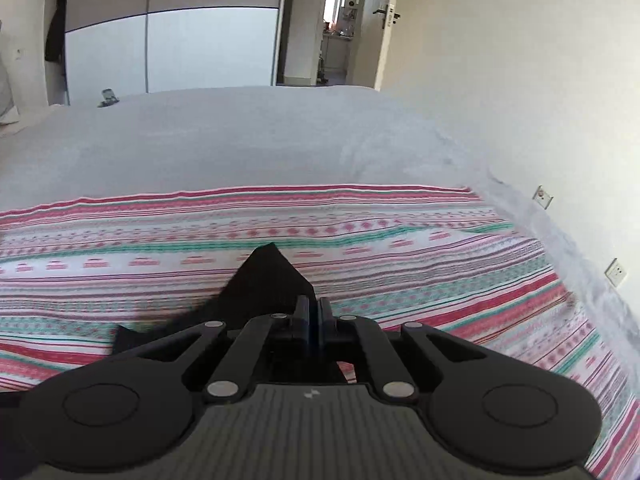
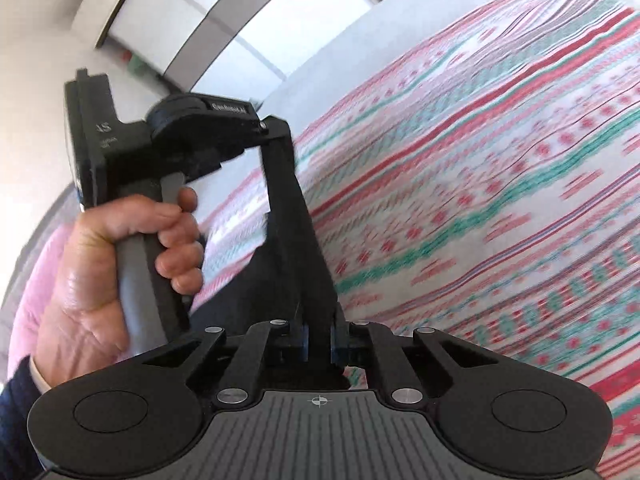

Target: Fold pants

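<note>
**A:** Which step is going on here?

**B:** I'd judge a carrying fold. The left gripper (image 1: 313,312) is pinching a corner of the black pants (image 1: 268,280), its jaws pressed together with cloth between them. In the right wrist view the right gripper (image 2: 319,344) is also clamping a strip of the same dark fabric, the jaws closed down to just the thickness of the cloth.

**B:** The left hand (image 2: 120,256) is wrapping the handle of its tool at the left of that frame, close beside the right tool.

**A:** Where are the pants lying?

**B:** They are being held up over the striped blanket (image 1: 400,240), which is covering the lower half of the left view. A peak of black cloth is sticking up at lower centre, and more is trailing toward the lower left.

**A:** And which way are they running?

**B:** In the right view the taut strip is stretching from the bottom centre up toward the left tool at upper left, so the long axis seems to be running along that line. Which end is waistband or hem, I cannot tell.

**A:** What is the next move asking for?

**B:** Probably keeping both grips closed and the edge taut while lowering it evenly onto the blanket. The blur in the right view suggests quick motion, so slowing down would help.
</note>
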A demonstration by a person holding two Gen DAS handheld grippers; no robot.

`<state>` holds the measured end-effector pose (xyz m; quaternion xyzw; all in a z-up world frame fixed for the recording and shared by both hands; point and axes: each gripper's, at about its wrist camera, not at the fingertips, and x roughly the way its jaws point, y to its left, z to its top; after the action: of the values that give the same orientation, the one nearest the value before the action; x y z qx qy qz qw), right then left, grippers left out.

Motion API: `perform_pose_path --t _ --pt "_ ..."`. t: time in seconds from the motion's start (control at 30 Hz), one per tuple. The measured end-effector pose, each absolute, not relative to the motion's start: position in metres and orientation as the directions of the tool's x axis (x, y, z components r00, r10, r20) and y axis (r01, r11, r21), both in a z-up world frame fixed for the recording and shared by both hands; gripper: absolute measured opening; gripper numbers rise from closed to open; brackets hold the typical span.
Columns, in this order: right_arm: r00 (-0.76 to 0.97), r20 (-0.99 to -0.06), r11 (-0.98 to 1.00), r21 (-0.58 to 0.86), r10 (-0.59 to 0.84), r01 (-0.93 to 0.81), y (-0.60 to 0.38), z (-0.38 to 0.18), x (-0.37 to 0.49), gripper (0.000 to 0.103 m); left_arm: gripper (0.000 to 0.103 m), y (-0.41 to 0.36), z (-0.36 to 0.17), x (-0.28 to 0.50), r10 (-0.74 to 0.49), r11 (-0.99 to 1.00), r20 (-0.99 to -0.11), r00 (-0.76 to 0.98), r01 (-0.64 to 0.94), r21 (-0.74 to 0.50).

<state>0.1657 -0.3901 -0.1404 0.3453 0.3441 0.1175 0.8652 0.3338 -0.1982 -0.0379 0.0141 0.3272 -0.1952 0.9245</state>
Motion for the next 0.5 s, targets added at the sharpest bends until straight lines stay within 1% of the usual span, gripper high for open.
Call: perform_pose_path --t 0.1,0.2,0.3,0.37,0.43,0.5 --pt "0.764 -0.507 0.734 0.676 0.400 0.064 -0.415 -0.134 0.156 0.008 0.000 -0.227 -0.040 0.335 -0.363 0.918 -0.618 0.698 0.382 -0.107" --pt "0.794 -0.510 0.741 0.661 0.330 0.117 -0.441 -0.130 0.148 0.008 0.000 -0.262 -0.041 0.331 -0.380 0.909 -0.619 0.688 0.402 -0.111" --pt "0.830 -0.507 0.752 0.635 0.233 0.177 -0.473 -0.122 0.132 0.008 0.000 -0.300 -0.038 0.318 -0.433 0.882 -0.597 0.675 0.453 -0.127" --pt "0.838 -0.522 0.770 0.596 0.158 0.227 -0.490 -0.120 0.123 0.008 0.000 -0.323 -0.039 0.310 -0.456 0.866 -0.593 0.663 0.485 -0.124" --pt "0.824 -0.560 0.795 0.538 0.089 0.281 -0.498 -0.122 0.119 0.008 0.000 -0.337 -0.044 0.305 -0.466 0.856 -0.604 0.647 0.501 -0.123" --pt "0.816 -0.571 0.808 0.521 0.089 0.276 -0.496 -0.124 0.119 0.008 0.000 -0.337 -0.051 0.301 -0.471 0.849 -0.607 0.640 0.515 -0.115"
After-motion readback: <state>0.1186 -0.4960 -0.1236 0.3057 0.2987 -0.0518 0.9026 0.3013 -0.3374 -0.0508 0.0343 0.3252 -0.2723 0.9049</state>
